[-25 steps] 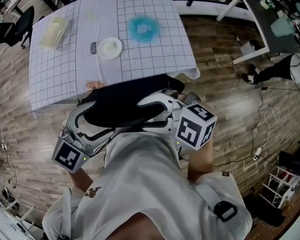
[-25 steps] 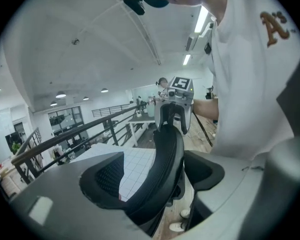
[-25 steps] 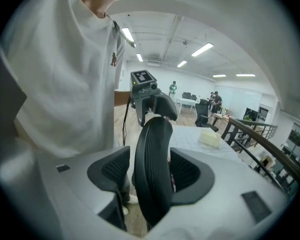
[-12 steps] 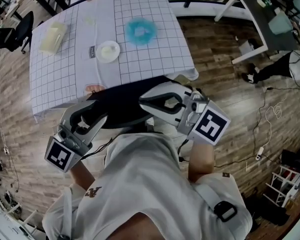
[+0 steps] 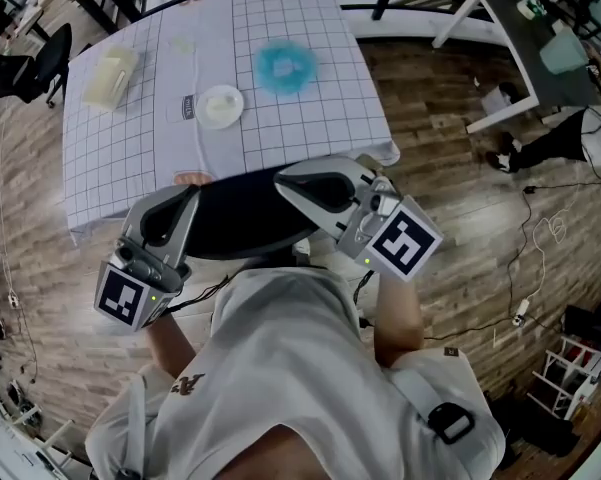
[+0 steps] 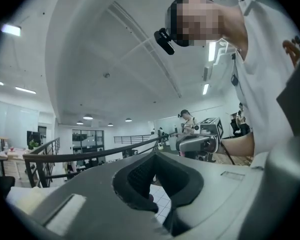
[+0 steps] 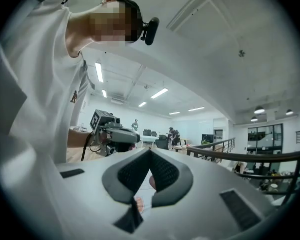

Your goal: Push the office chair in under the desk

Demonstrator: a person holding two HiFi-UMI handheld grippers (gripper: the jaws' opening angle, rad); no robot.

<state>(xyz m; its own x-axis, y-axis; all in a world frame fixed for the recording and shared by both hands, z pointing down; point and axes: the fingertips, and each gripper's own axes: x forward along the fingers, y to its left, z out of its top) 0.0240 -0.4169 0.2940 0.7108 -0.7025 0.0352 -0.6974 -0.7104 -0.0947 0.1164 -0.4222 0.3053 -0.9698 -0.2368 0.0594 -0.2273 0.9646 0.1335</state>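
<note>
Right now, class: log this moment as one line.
left gripper: just shut, empty | right gripper: just shut, empty | office chair: at desk

Probably an open-plan office: gridded desk [image 5: 315, 118], further desk [image 5: 518, 40], strip ceiling lights [image 7: 158, 93], plank floor [image 5: 450, 228].

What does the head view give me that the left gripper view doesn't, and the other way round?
Head view only: the office chair's black backrest by the table's near edge, and on the table a white dish, a blue fluffy thing and a pale box.

Left gripper view only: a ceiling light, a black railing and a person standing far off.

Both: the left gripper and right gripper, whose jaws have just closed with nothing between them, and the wearer's white shirt.
</note>
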